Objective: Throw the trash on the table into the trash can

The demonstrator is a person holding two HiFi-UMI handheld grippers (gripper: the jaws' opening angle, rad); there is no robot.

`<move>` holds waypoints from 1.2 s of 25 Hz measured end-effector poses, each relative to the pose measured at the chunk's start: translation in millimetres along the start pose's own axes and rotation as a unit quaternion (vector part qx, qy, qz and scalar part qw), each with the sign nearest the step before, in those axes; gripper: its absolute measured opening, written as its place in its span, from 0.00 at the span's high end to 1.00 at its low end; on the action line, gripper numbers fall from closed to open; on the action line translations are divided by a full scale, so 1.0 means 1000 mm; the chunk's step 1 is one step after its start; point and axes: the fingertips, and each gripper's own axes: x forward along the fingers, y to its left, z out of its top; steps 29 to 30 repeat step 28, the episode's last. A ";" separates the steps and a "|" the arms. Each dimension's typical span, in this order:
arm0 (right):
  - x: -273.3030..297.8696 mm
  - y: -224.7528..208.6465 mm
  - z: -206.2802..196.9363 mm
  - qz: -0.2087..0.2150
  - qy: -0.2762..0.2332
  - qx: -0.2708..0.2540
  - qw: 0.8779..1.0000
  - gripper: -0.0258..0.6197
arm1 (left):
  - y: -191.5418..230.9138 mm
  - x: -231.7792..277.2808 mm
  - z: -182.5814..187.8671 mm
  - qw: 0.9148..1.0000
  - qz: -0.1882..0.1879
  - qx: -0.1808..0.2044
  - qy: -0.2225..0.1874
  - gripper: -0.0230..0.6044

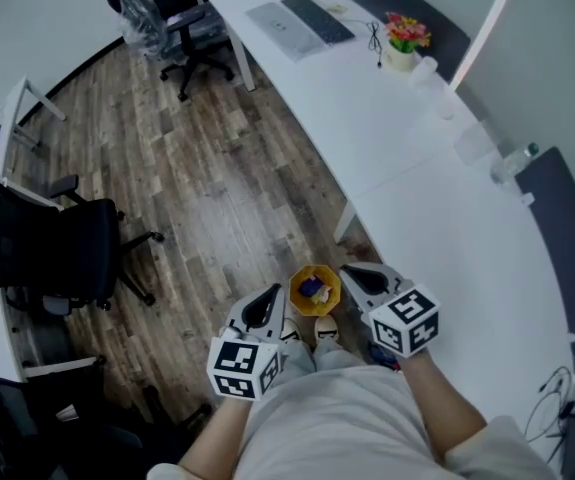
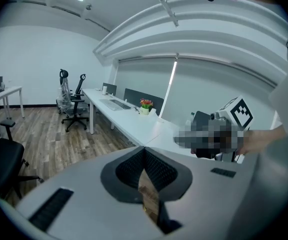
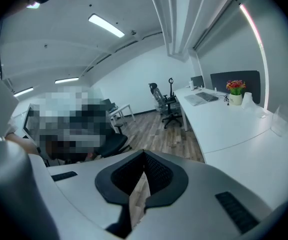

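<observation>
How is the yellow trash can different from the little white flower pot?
The yellow trash can stands on the wooden floor by the person's shoes; the small white flower pot stands on the long white desk. The trash can is yellow; the pot is white. The trash can holds scraps, one blue; the pot holds red and orange flowers. Both stand upright, open on top.

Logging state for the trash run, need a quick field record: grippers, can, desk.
left gripper: shut, nothing held
right gripper: shut, nothing held
trash can: yellow, on the floor by the person's feet, something blue inside
desk: white, long, at the person's right
keyboard: far end of the desk
flowers: potted, near the keyboard
</observation>
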 end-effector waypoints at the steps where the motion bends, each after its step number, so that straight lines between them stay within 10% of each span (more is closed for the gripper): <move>1: -0.001 0.001 0.003 0.005 -0.002 0.001 1.000 0.91 | -0.001 0.000 0.004 1.000 0.000 -0.001 -0.003 0.96; 30: -0.032 -0.031 0.015 0.023 -0.030 0.024 0.999 0.91 | -0.036 0.015 0.028 1.000 -0.019 0.019 -0.007 0.96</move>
